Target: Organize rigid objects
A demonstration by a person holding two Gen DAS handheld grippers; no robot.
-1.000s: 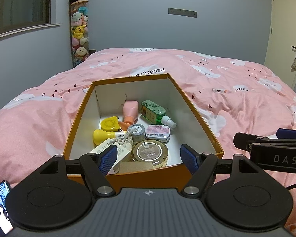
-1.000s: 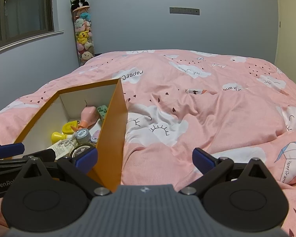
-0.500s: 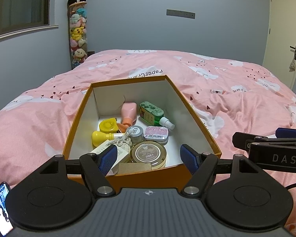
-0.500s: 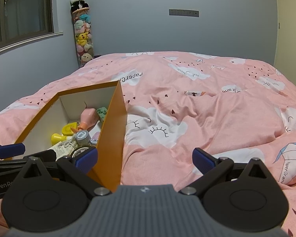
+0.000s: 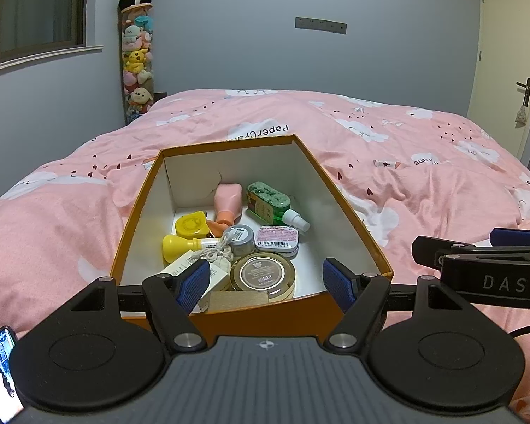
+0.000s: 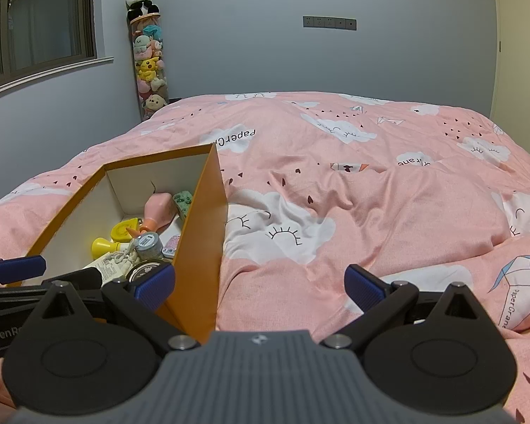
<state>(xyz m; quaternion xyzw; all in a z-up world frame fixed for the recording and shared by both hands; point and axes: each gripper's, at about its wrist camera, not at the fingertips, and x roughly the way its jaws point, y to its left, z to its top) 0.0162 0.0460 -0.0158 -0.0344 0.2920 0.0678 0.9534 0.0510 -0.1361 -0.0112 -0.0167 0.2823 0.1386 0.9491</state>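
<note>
Bed (image 5: 424, 162) fills scene, covered by pink duvet (image 6: 388, 212) with white cloud prints, small dark hearts, "PaperCrane" lettering. Fabric rumpled in folds at right. Open orange box (image 5: 346, 212) sits directly on duvet, near left. Rest of duvet bare.

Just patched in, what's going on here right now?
A person holds two grippers above a pink bed. The left gripper, open and empty, hovers at the near edge of an orange box holding small items: a round tin, a green bottle, a pink bottle. The right gripper, also open and empty, hangs beside the box over the duvet.
</note>
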